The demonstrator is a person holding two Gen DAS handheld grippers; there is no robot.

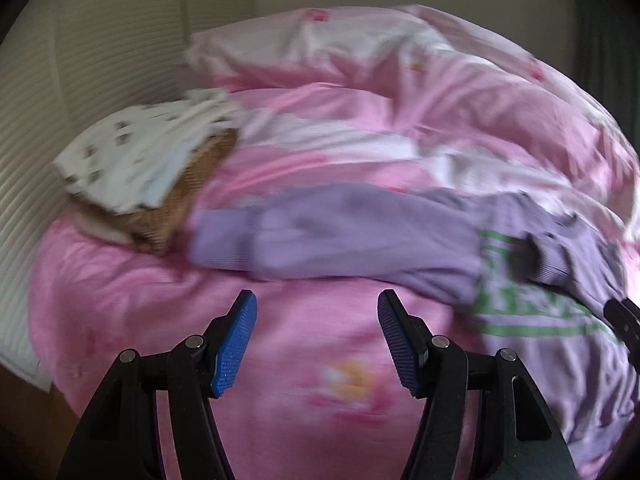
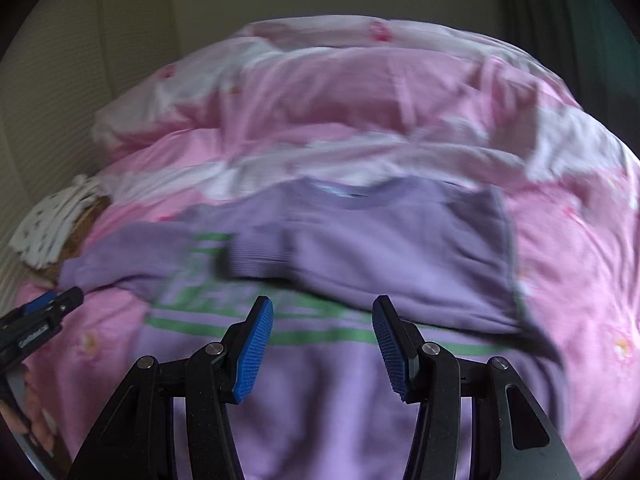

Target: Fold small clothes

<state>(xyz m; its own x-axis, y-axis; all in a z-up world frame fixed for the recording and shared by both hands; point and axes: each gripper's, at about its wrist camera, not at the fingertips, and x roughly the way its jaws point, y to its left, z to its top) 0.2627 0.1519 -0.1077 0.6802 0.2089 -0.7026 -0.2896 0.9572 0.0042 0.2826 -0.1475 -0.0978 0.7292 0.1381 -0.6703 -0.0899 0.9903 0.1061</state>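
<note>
A small lilac long-sleeved top (image 2: 360, 264) with green stripes and lettering lies on a pink bed cover (image 2: 580, 280). Its right side and sleeve are folded in over the chest; its left sleeve (image 1: 320, 232) stretches out to the left. My left gripper (image 1: 316, 312) is open and empty, over bare pink cover just in front of that sleeve; it also shows at the left edge of the right wrist view (image 2: 60, 304). My right gripper (image 2: 322, 316) is open and empty above the top's lower front. Both views are blurred.
A woven basket (image 1: 192, 188) draped with a white spotted cloth (image 1: 132, 156) stands at the left of the bed. A rumpled pink and white duvet (image 2: 360, 100) is heaped behind the top. A ribbed pale wall (image 1: 28, 140) runs along the left.
</note>
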